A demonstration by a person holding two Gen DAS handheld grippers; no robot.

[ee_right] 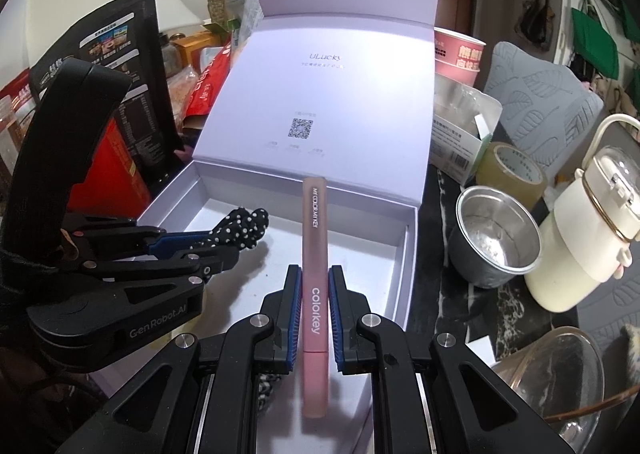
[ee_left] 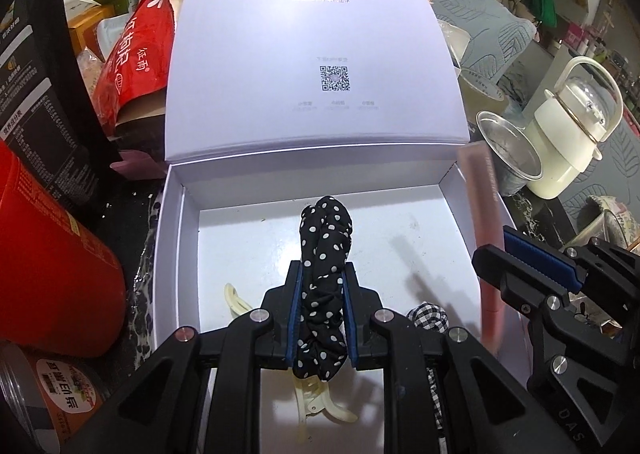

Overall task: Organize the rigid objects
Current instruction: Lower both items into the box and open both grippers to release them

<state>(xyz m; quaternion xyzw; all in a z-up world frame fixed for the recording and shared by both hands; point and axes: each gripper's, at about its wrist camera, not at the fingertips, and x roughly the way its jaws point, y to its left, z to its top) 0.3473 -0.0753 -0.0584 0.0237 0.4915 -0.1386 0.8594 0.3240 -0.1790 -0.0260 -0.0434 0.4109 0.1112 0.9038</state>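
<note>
Left tool [ee_left: 322,318] clamped on polka-dot scrunchie [ee_left: 326,250], held over the floor of the open white box [ee_left: 172,254]. Right tool [ee_right: 314,314] clamped on pink Colorkey tube [ee_right: 315,254], lengthwise along the fingers, over the box's right half.

Step in hand, as judged: both items carried in, not yet set down. Next move calls for lowering each to a bare patch of box floor, then opening the pads (scrunchie is soft, odd fit for "rigid objects").

Left wrist view only: cream hair clip [ee_left: 236,300] and checked scrunchie [ee_left: 430,318] already in the box, under the tools.

Right wrist view only: tube lettering, tape roll [ee_right: 514,170] and metal cup [ee_right: 494,238] on the bench right of the box.
</note>
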